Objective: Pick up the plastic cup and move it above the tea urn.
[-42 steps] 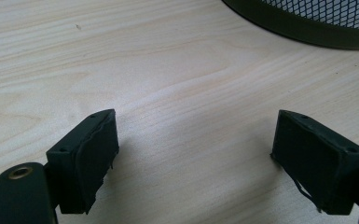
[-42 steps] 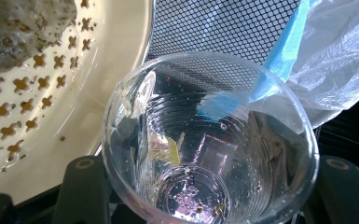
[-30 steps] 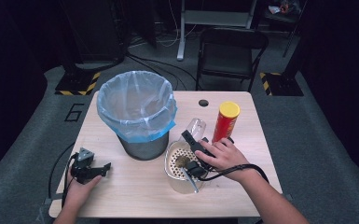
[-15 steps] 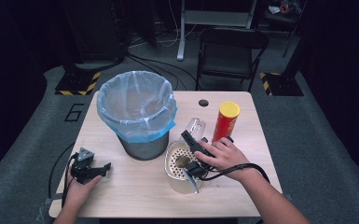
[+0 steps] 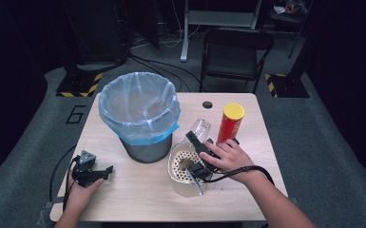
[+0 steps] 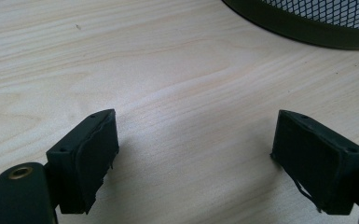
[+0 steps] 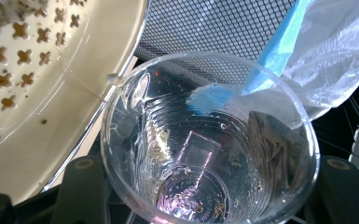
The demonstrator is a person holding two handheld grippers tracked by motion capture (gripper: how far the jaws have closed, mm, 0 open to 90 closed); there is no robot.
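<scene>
Right gripper first: its jaws are clamped on a clear plastic cup, one black jaw on each side of the cup's wall in the right gripper view, and the cup is tipped on its side with its mouth facing that camera, a few wet specks inside. The person's right hand wraps the gripper body, cable looping off below the wrist. Just beside the cup, touching or nearly so at the rim, sits a cream colander with cross-shaped holes, some dark bits in it; the colander crowds the left of the right gripper view. Beyond the cup stands the mesh bin with its clear liner and blue band, the bin close behind the cup's rim. A red can with a yellow lid stands upright just to the right; its label is too small to read. Over on the left, the left gripper rests on the table, jaws spread wide with bare wood between them, holding nothing. A "6" is marked on the floor.
</scene>
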